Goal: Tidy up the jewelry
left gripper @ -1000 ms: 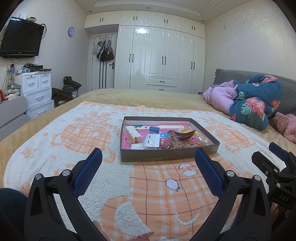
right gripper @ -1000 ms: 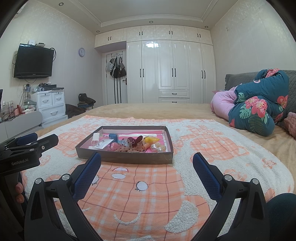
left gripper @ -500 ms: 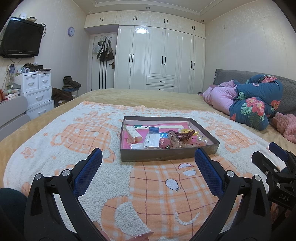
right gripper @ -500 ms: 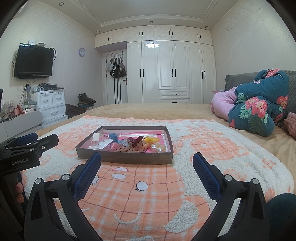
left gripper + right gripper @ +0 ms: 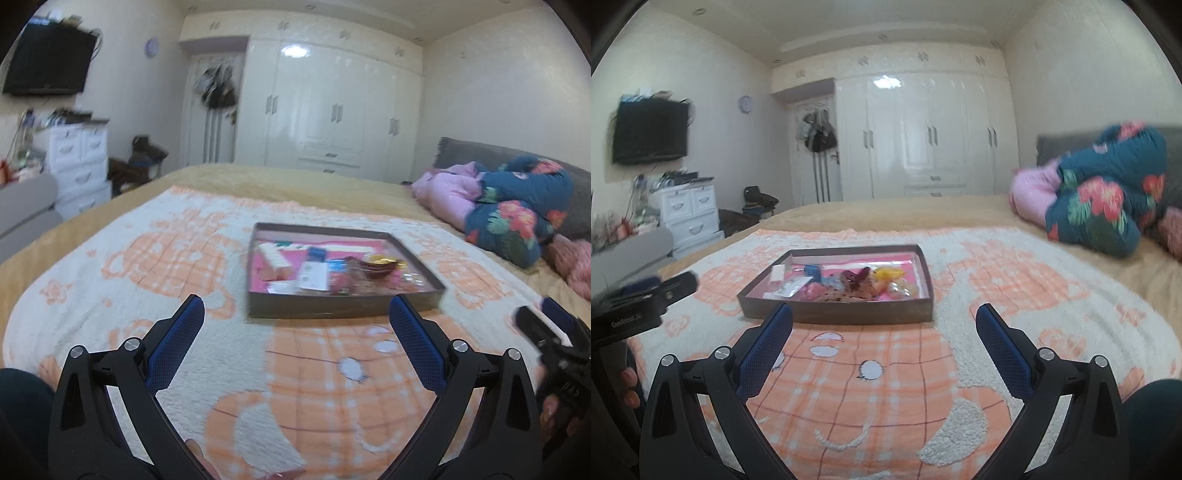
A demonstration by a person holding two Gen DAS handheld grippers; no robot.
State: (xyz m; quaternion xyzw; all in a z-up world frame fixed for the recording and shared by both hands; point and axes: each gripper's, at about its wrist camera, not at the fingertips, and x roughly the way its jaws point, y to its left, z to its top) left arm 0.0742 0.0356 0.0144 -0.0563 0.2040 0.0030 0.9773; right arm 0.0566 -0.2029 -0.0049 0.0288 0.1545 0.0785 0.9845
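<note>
From my left gripper [image 5: 295, 325], my jaws are wide with nothing in them, and the brown tray [image 5: 343, 308] of jewelry sits just ahead on the orange blanket [image 5: 314, 387]; everything looks blurry, so I think I should go slow. From my right gripper [image 5: 884, 323], my jaws are wide and bare too, so I should reach over the tray's near wall and pick one small piece, like the yellow thing [image 5: 888, 274]

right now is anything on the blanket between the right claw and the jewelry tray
Nothing visible. In the right wrist view only bare orange-and-white blanket lies between the open right claw and the near wall of the jewelry tray. The left claw sits off to the side, clear of that path.
</note>
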